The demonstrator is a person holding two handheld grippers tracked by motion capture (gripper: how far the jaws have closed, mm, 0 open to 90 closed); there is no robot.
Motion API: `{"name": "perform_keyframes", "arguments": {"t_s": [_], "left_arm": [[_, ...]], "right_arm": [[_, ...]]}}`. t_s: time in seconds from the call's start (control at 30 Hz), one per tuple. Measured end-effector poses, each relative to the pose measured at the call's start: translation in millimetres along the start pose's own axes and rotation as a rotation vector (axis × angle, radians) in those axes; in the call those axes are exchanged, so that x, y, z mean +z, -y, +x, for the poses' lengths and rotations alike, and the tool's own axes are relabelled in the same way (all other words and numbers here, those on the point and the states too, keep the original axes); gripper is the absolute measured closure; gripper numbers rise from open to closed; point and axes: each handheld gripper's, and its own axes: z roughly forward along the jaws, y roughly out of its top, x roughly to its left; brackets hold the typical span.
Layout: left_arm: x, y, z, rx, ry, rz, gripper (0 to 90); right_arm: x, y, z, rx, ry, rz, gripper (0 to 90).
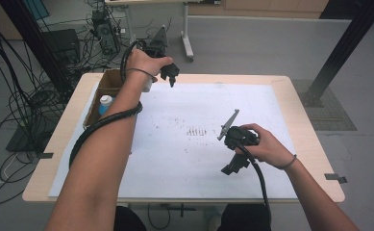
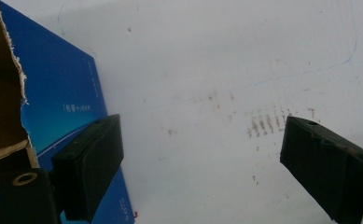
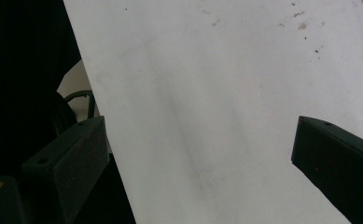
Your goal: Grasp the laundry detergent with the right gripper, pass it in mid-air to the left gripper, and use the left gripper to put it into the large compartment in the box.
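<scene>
Two tools are in my hands, both with jaws spread and empty. I hold the left tool (image 1: pixel 170 72) above the far left of the surface, beside a cardboard box (image 1: pixel 108 84). My right tool (image 1: pixel 236 163) lies low over the stained white sheet (image 1: pixel 199 139).

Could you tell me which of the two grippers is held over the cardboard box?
The left gripper, raised beside the box; the right gripper sits low over the white sheet.
</scene>
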Motion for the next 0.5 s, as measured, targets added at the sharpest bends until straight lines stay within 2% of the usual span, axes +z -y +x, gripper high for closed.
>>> {"name": "perform_keyframes", "arguments": {"t_s": [0.07,0.5], "left_arm": [[-0.7,0.5,-0.9,-0.001,0.009,0.003,13.6],[-0.7,1.9,-4.3,-0.004,-0.010,-0.003,13.6]], "right_arm": [[0.1,0.3,0.1,0.001,-0.002,0.000,3.8],[-2.3,4.6,-0.4,0.004,0.003,-0.009,3.8]]}}
